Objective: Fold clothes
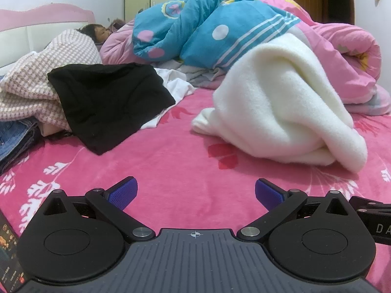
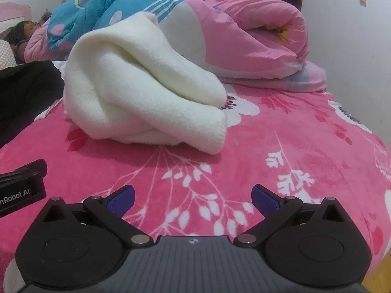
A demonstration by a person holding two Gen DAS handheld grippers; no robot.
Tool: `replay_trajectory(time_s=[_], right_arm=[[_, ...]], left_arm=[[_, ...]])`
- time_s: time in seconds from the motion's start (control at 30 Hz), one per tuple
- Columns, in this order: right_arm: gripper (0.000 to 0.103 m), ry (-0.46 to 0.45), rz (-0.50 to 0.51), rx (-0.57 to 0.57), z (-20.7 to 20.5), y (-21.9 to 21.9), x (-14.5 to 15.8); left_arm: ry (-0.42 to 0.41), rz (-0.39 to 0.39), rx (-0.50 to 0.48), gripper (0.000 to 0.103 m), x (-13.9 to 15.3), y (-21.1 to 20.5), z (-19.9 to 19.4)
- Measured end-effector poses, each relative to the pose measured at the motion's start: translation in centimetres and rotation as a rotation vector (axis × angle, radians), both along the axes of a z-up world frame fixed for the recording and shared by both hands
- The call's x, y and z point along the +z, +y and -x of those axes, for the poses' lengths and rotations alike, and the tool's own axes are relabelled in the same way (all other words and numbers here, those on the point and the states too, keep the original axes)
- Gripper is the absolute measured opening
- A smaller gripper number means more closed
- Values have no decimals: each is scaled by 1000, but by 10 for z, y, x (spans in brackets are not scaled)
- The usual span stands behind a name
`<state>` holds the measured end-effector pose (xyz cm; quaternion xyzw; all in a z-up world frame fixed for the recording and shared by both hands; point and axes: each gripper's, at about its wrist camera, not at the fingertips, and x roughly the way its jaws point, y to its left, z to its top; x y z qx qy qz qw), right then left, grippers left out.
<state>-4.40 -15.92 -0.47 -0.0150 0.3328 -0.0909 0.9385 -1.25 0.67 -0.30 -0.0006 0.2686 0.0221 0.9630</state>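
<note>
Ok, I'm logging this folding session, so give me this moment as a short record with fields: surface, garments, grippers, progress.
surface: pink floral bedspread
nearest garment: cream fleece, bunched in a heap, unfolded
other clothes: black garment draped over a checked knit, jeans at the edge
behind: blue quilt and rolled pink quilt
left gripper: jaws open, holding nothing
right gripper: jaws open, holding nothing
progress: no garment grasped yet

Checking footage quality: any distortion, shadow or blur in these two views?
Left wrist view: fisheye bends the pink floral bedsheet; the crumpled cream fleece garment looks sharp, with a soft shadow beneath. Right wrist view: same curvature, dark corners, even indoor light, no glare.
</note>
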Motion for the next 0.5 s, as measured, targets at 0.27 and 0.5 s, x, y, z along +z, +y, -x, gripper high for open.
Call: replay_trajectory(time_s=[0.27,0.5], right_arm=[[103,-3,0,1,-2,0,1],[103,-12,-1,5,-4,-1,2]], left_arm=[[2,-4,3,103,-1,0,-1],[-5,4,-10,103,-2,-1,0]])
